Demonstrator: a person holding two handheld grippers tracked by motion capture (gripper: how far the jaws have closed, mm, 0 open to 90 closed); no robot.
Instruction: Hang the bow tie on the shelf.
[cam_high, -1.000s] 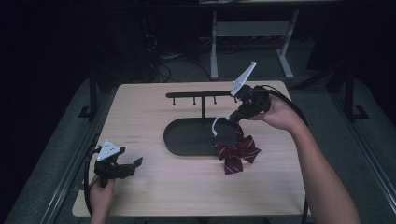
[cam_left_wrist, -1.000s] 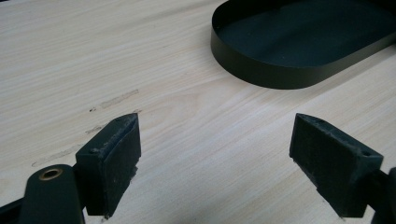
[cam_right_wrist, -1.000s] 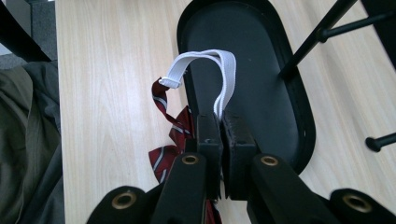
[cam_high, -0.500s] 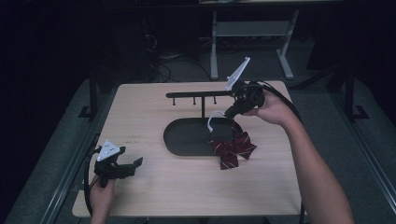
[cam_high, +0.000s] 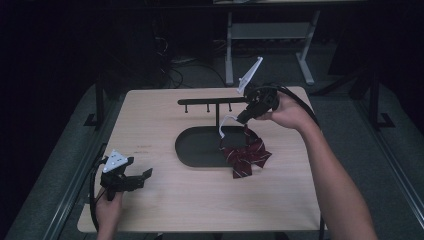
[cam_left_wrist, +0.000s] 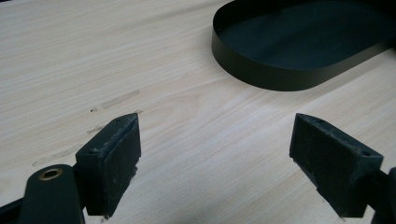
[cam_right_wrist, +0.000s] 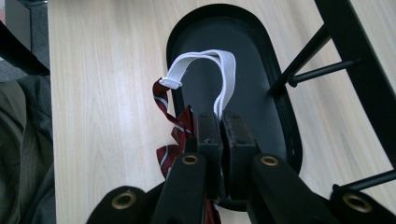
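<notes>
A dark red striped bow tie (cam_high: 247, 157) lies over the right end of the black oval tray (cam_high: 195, 150), its white elastic strap (cam_high: 227, 122) pulled upward. My right gripper (cam_high: 242, 120) is shut on that strap just below the black peg bar (cam_high: 210, 101) of the rack. In the right gripper view the pads (cam_right_wrist: 222, 119) pinch the strap (cam_right_wrist: 205, 58), which loops over the tray (cam_right_wrist: 252, 56), and the bow tie (cam_right_wrist: 175, 130) hangs to their left. My left gripper (cam_high: 144, 175) rests open at the table's front left, nothing between its jaws (cam_left_wrist: 217, 140).
The rack's post (cam_right_wrist: 303, 56) and pegs rise from the tray close to the right gripper. The tray wall (cam_left_wrist: 280, 79) stands ahead of the left gripper. The wooden table (cam_high: 160, 130) ends in dark floor on all sides; a white frame (cam_high: 270, 30) stands behind.
The right gripper has edged up and back toward the peg bar with the strap, dragging the bow tie slightly along. The left gripper has stayed put.
</notes>
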